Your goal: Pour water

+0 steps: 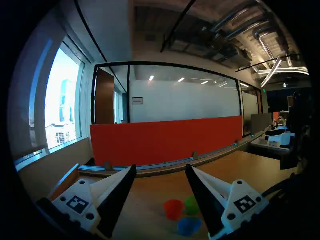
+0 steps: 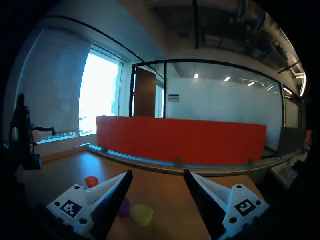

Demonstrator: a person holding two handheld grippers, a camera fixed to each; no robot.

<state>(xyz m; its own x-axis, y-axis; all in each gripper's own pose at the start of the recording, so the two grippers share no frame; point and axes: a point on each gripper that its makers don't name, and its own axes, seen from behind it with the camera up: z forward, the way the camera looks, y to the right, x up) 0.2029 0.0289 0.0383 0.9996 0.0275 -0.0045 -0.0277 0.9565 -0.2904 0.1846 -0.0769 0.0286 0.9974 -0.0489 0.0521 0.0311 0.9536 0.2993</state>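
Note:
In the left gripper view my left gripper (image 1: 161, 170) is open and holds nothing. Between its fingers, low on the wooden table (image 1: 248, 164), sit a red cup (image 1: 173, 208), a green cup (image 1: 191, 204) and a blue cup (image 1: 189, 225) close together. In the right gripper view my right gripper (image 2: 158, 173) is open too and holds nothing. Below it stand a yellow cup (image 2: 142, 214) and a purple cup (image 2: 123, 207), partly hidden by the left finger. A small red cup (image 2: 91, 181) stands farther left. All cups sit upright on the table.
An orange divider panel (image 1: 168, 140) runs along the table's far edge, with a glass-walled room behind. A bright window (image 1: 60, 108) is at the left. Dark equipment (image 2: 22, 136) stands at the left edge of the right gripper view, and a cluttered desk (image 1: 276, 142) lies far right.

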